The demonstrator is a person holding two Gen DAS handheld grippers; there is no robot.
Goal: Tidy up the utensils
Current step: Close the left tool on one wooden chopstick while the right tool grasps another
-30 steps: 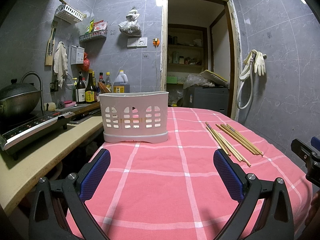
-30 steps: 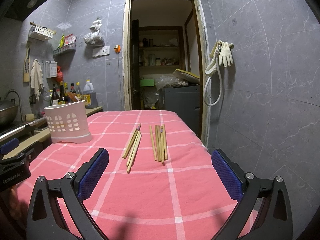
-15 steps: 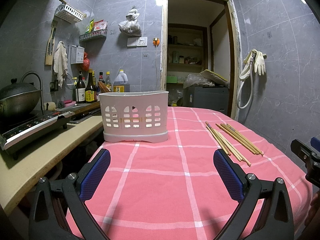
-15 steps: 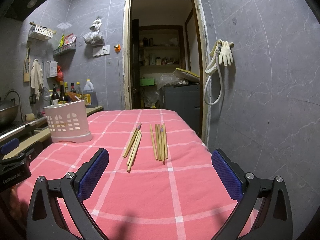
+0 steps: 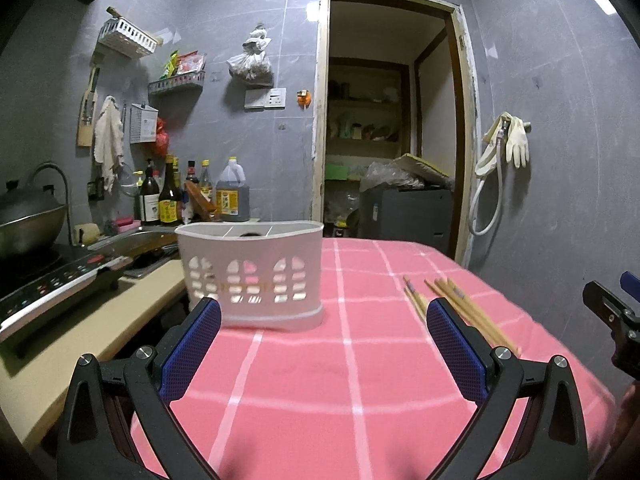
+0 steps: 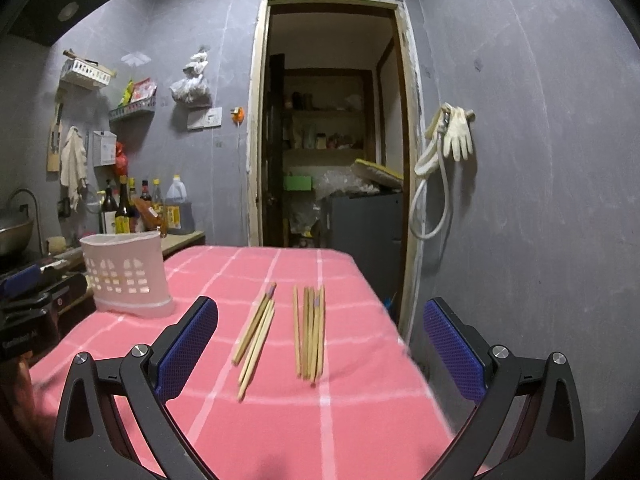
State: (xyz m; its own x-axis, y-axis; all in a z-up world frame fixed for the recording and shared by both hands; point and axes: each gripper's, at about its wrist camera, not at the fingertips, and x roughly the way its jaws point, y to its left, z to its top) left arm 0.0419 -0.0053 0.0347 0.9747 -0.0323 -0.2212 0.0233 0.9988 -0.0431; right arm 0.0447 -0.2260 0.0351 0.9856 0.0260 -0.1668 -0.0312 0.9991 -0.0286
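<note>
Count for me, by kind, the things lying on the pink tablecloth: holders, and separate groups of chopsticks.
Utensil holder: 1
Chopstick groups: 2, the group nearer the holder and the group farther from it
Total: 3

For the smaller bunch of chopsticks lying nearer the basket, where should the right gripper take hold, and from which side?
Grip the smaller bunch of chopsticks near mid-length, coming down from above with the open right gripper turned so its fingers straddle the sticks crosswise. They lie flat on the pink tablecloth, slightly fanned, so a mid-length pinch probably gathers them and keeps them balanced. The larger bunch lies apart to the right, leaving room for one finger.
</note>
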